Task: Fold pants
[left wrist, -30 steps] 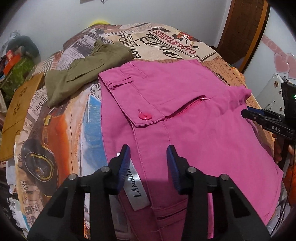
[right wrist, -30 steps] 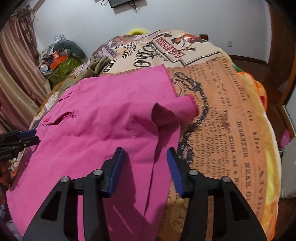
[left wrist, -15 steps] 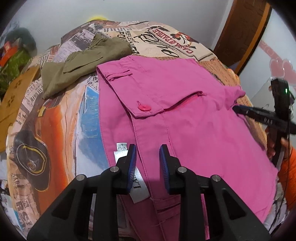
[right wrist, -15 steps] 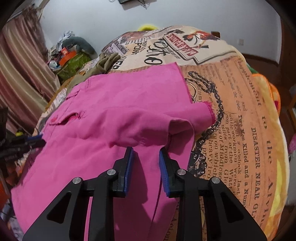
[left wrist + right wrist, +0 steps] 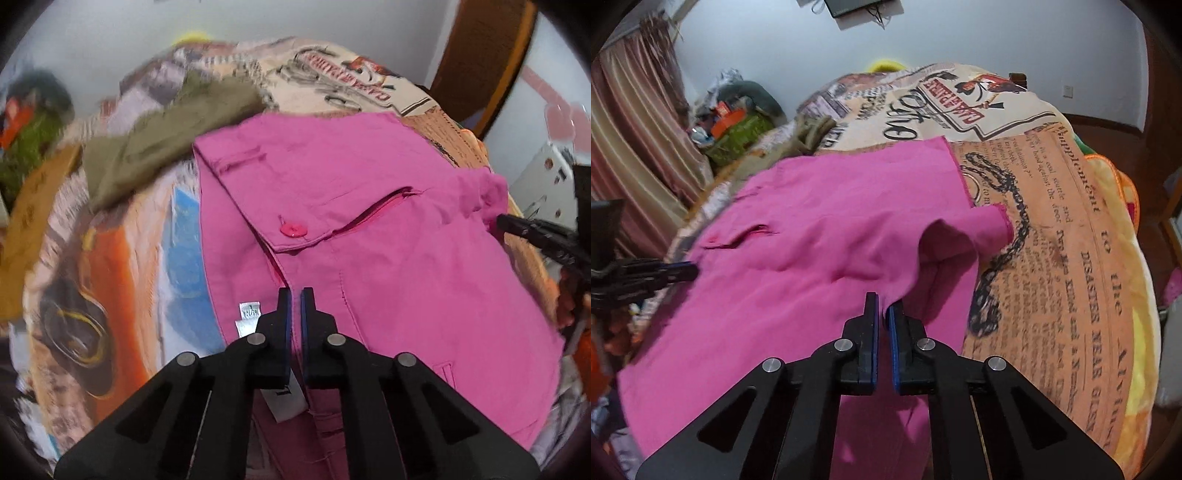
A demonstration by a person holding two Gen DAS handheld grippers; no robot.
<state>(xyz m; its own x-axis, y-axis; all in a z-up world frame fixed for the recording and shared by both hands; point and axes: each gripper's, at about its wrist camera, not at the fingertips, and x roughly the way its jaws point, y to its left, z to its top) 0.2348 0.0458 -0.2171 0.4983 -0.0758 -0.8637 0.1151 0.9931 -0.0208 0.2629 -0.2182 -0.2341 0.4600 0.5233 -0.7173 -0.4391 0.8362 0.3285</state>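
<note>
Left wrist view: left gripper [image 5: 295,295] pinches the pink shorts [image 5: 369,229] at the waistband. Right gripper [image 5: 882,306] clamps a hem fold; the cloth looks soft, light, floppy.

The black left gripper [image 5: 295,295] points steeply downward, its blue-padded fingers [image 5: 283,314] clamped on a fold of pink cloth. The black right gripper [image 5: 882,301], angled down less steeply, pinches pink cloth likewise.
</note>
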